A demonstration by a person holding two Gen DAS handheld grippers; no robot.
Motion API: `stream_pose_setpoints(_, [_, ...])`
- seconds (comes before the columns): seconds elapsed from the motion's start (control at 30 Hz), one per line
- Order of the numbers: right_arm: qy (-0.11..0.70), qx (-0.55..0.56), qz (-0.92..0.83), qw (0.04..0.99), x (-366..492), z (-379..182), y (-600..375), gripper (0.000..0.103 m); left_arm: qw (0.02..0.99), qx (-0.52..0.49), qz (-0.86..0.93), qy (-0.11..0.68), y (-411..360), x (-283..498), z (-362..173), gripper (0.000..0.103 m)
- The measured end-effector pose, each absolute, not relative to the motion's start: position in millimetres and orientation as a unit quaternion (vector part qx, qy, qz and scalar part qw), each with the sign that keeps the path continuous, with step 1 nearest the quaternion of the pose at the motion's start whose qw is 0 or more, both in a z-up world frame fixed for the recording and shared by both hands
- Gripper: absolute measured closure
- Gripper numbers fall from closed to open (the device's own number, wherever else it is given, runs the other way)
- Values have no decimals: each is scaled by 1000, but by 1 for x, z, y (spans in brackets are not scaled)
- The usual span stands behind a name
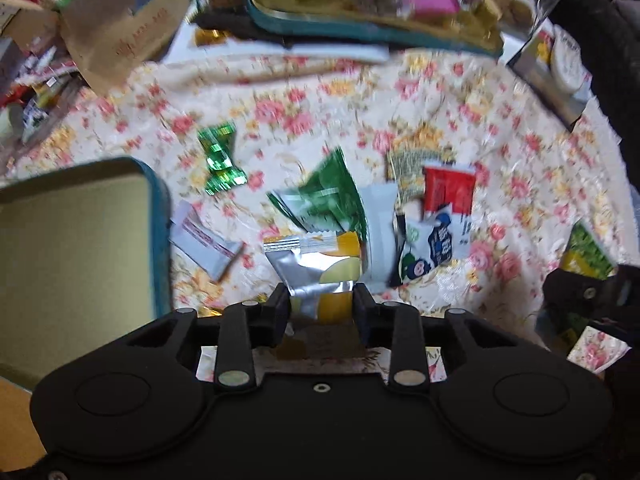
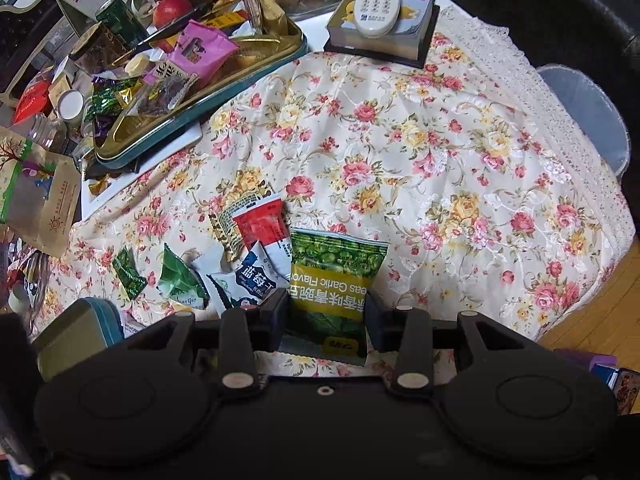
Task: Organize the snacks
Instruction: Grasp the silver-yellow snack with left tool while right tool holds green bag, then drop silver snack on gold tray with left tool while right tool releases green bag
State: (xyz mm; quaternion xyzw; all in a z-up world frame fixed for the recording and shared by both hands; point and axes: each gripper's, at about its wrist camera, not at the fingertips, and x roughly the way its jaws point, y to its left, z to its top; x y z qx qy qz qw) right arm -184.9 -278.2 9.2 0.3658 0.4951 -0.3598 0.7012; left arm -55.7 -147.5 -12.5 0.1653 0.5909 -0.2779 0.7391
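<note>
Left gripper [image 1: 321, 300] pinches a silver-yellow packet [image 1: 316, 264], held above the floral cloth [image 1: 320, 92] covering the surface; an open teal tin [image 1: 80, 240] lies just to its left. Right gripper [image 2: 327, 308] pinches a green pea packet [image 2: 334, 276] (label reads "Garlic Flavor"). Loose snacks lie clustered on the cloth: red packet [image 2: 264, 228], blueberry packet [image 2: 250, 280], green wrapper [image 2: 178, 278], green candy [image 1: 220, 158]. A cluttered tray [image 2: 208, 104] sits at the far side.
</note>
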Motion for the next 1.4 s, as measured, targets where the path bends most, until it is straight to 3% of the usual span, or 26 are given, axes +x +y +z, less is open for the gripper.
stream_pose_setpoints(0.47, [516, 343, -298, 726, -148, 29, -217, 61, 811, 105, -170, 550, -14, 22, 65, 61])
stream_pose_setpoints(0.77, [543, 297, -197, 760, -89, 40, -149, 61, 772, 148, -133, 604, 31, 72, 40, 61])
stream_pose_setpoints(1.13, [550, 230, -126, 793, -54, 58, -87, 61, 797, 99, -116, 584, 55, 82, 51, 60])
stream_pose_setpoints(1.4, [584, 230, -147, 765, -52, 30, -87, 61, 746, 36, -147, 648, 48, 88, 29, 60])
